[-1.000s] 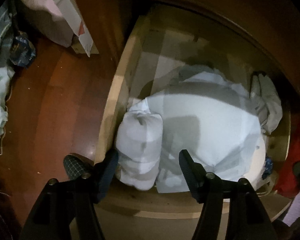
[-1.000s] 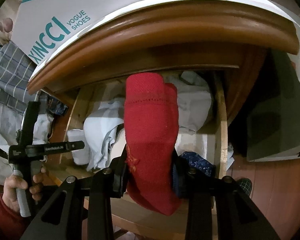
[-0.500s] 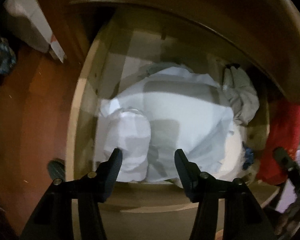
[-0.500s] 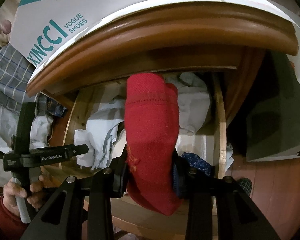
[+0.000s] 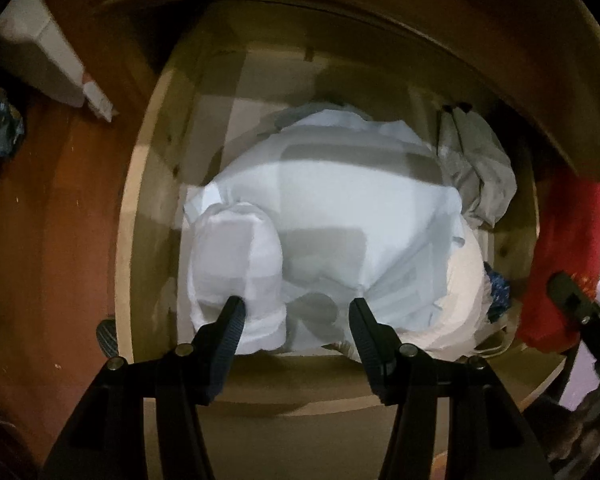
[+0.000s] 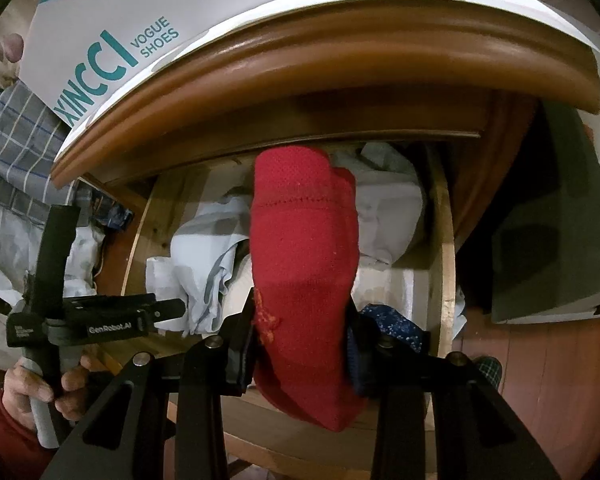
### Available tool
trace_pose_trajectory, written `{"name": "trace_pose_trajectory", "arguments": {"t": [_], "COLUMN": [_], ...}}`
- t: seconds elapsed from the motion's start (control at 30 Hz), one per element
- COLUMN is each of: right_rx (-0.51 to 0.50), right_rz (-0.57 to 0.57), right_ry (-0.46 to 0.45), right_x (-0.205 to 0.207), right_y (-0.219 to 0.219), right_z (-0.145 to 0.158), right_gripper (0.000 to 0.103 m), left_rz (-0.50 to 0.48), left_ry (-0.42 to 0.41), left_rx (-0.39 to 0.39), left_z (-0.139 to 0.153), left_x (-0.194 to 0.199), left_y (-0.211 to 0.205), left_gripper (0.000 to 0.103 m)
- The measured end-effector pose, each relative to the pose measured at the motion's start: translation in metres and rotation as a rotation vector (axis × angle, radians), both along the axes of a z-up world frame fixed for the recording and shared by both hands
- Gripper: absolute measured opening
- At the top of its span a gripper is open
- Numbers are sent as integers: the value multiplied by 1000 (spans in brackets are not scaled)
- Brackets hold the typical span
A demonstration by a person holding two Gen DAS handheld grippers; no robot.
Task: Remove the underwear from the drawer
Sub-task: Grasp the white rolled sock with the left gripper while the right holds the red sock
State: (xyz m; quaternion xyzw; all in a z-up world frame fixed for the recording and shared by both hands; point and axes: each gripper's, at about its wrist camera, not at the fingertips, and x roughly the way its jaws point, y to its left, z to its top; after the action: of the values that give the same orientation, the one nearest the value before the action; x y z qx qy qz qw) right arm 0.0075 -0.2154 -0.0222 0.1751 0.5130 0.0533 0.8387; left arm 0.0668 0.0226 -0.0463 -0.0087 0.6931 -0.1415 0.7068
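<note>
The wooden drawer point(image 5: 140, 200) stands pulled out and holds a white rolled garment point(image 5: 232, 256), a large white folded cloth point(image 5: 340, 208) and a grey garment point(image 5: 476, 176). My left gripper point(image 5: 295, 301) hangs open just above the front of the white pile. Its left fingertip overlaps the roll and nothing is pinched. My right gripper point(image 6: 300, 320) is shut on a red knitted garment point(image 6: 304, 240), held up over the drawer's front right. That red garment point(image 5: 560, 260) also shows at the right edge of the left wrist view.
A blue patterned cloth point(image 6: 396, 320) lies in the drawer's front right corner. The cabinet's top edge point(image 6: 340, 52) overhangs the drawer, with a white shoe box point(image 6: 140, 20) on it. A hand point(image 6: 40, 384) grips the left tool's handle. Wooden floor point(image 5: 40, 220) lies to the left.
My left gripper has shifted over the drawer and tipped more steeply down, and its jaws have narrowed a little. The right gripper and the red garment have stayed still.
</note>
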Motion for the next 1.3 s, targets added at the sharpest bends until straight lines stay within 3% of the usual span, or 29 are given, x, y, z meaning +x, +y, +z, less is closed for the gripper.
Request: {"name": "trace_pose_trajectory", "arguments": {"t": [0.2,0.53,0.77,1.13,1.3], "right_rx": [0,11,23,34,38], "right_rz": [8,12,16,16,18], "right_ry": [-3,-12,-17,-12,-10], "right_x": [1,-2,-3,-1,-1], "right_y": [-1,-1,0,-2,-2], "right_z": [-1,0,2,1,1], "right_gripper": [34,34,34,34,34], "left_rz": [-1,37,60,140,128], "left_ry": [36,10,-3,85,81], "left_rx": [-31,12,156,178,196], "left_z": [1,12,0,-27,-30], "left_x": [-5,-8,-2,20,26], "left_y": [1,21,27,34,32], "left_gripper": [56,56,57,59,58]}}
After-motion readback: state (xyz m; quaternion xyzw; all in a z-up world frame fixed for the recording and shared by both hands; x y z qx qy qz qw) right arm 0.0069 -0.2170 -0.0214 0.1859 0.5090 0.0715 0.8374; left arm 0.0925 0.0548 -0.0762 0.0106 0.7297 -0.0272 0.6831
